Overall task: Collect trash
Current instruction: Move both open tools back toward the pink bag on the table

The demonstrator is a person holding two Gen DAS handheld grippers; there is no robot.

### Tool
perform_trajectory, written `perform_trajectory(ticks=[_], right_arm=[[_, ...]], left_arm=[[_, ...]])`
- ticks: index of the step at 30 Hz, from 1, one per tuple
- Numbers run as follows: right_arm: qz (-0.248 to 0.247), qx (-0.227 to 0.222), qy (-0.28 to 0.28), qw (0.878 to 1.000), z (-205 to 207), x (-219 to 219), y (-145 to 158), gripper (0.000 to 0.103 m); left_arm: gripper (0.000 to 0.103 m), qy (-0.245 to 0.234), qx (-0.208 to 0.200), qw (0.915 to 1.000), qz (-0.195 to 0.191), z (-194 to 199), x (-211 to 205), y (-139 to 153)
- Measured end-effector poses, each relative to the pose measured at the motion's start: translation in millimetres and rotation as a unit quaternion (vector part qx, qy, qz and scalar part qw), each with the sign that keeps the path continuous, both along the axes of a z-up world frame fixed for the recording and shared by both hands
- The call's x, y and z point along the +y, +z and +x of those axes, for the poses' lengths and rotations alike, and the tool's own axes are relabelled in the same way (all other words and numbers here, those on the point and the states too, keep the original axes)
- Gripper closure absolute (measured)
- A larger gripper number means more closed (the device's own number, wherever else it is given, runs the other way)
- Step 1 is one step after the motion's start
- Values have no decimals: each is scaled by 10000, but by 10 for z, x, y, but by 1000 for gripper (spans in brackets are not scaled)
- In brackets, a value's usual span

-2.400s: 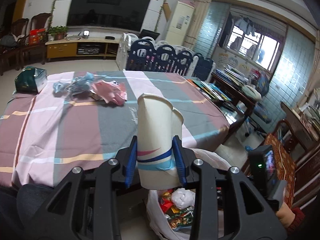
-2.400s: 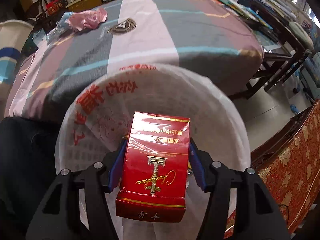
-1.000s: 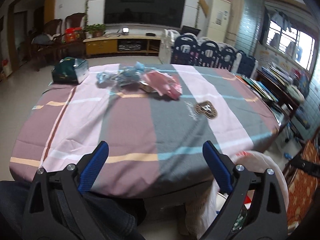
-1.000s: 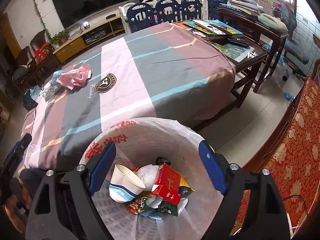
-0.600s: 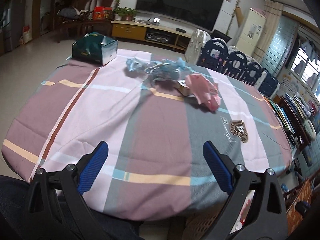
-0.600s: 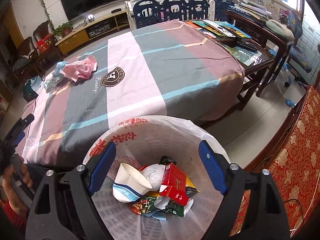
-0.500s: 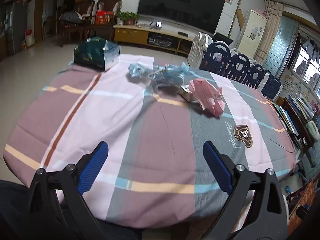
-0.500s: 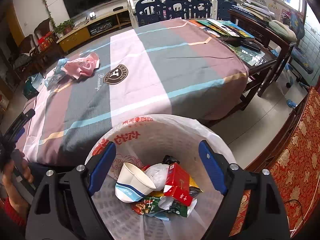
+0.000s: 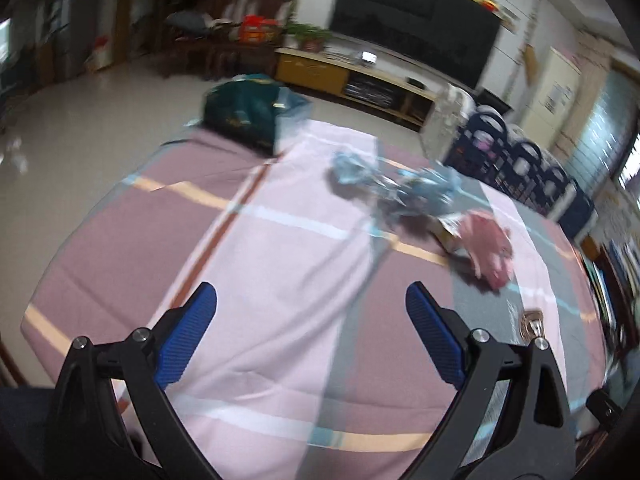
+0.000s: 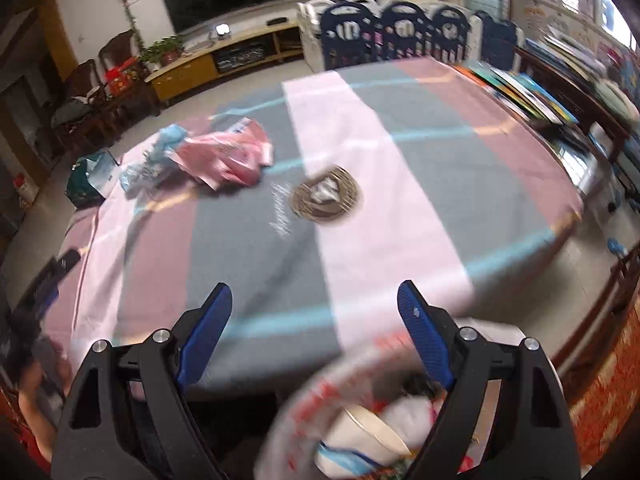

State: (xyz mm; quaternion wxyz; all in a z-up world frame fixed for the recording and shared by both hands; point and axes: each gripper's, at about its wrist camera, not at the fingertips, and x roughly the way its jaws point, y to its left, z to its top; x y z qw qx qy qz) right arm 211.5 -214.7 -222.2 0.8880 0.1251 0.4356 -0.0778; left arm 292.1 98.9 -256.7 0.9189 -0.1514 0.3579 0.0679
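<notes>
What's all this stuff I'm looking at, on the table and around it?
Tablecloth: one, pink, grey and mauve stripes, covers the table.
Pink wrapper: one, pink, far side of the table.
Blue wrappers: a crumpled heap, light blue, beside the pink wrapper.
Green box: one, dark green, far table corner.
Bin bag: one, white with red print, below the near table edge.
Paper cup: one, white, inside the bag.
Left hand-held gripper: open, empty.
Right hand-held gripper: open, empty.

— Table contents? 
— Crumpled wrappers toward the far side, a plastic bag just right of them, a box at the far left edge. 
— Near edge? 
— Lined trash bin below the table's near right edge, a paper cup inside among other trash. 
— Beyond? 
— Stacked books to the right, on a separate surface.
</notes>
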Motion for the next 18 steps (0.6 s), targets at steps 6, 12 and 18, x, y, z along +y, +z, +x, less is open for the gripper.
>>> perform_trajectory(ticks=[6,12,18], right_arm=[[-61,-424,598,9973,974,580,119,20],[-1013,-63,779,9918,1959,986,-83,20],[-1897,163,1131,9752,2388,1101,-349,21]], left_arm=[[8,162,55,9997,-177,-22,148,-59],[8,45,23,9999,-134,0,92,-55],[8,74,66,9998,-183,27,131,-93]])
